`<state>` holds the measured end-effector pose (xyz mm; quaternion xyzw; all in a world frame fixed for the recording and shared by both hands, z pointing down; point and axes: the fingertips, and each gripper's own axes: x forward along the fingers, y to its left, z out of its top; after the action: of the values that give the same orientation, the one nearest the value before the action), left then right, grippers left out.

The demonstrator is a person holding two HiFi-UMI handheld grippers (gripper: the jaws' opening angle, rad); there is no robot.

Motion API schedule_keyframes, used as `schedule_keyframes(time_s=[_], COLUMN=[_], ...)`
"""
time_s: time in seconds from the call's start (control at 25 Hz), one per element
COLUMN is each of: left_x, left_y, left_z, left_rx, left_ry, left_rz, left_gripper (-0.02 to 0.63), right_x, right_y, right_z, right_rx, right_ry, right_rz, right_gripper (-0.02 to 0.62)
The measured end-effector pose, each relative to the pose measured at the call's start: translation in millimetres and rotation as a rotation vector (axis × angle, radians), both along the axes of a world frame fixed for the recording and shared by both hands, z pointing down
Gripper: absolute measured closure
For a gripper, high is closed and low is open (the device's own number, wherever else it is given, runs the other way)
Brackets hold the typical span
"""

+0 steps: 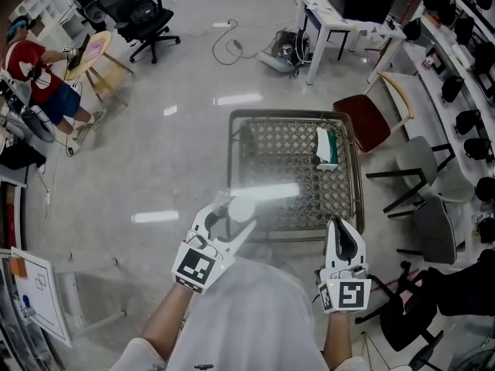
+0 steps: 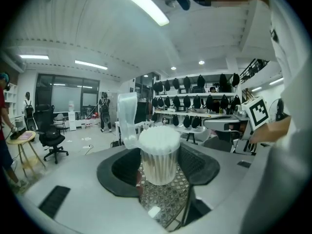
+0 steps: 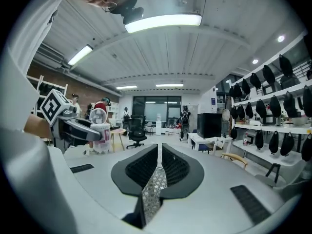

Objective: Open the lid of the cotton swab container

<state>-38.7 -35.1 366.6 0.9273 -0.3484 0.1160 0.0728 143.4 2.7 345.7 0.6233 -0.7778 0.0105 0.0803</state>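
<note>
In the head view my left gripper (image 1: 230,221) holds the cotton swab container (image 1: 242,207) above the floor, in front of my body. In the left gripper view the clear tub (image 2: 159,156), packed with white swabs, sits upright between the two dark jaws, which press on its sides. Its clear lid (image 2: 126,119) stands flipped up at the left rim, still hinged. My right gripper (image 1: 343,232) is off to the right, apart from the container, jaws together with nothing between them (image 3: 158,152). From the right gripper view the container (image 3: 99,133) shows at the left.
A wire-mesh cart (image 1: 352,168) stands just ahead, with a white and green packet (image 1: 327,147) in it. To its right are a red-seated chair (image 1: 363,120) and grey chairs. A white desk (image 1: 340,20) is further back. A person sits at the far left (image 1: 35,76).
</note>
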Motion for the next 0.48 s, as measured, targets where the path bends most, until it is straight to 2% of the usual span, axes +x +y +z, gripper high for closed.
schedule_keyframes(time_s=[0.48], left_x=[-2.9], left_y=[9.1], left_z=[6.2], left_rx=[-0.008], left_ry=[-0.005], left_rz=[-0.008], left_gripper=[0.370], right_x=[-10.1], right_y=[5.1], right_z=[7.5], right_rx=[-0.025], right_ry=[-0.005], right_rz=[0.002], right_gripper=[0.580])
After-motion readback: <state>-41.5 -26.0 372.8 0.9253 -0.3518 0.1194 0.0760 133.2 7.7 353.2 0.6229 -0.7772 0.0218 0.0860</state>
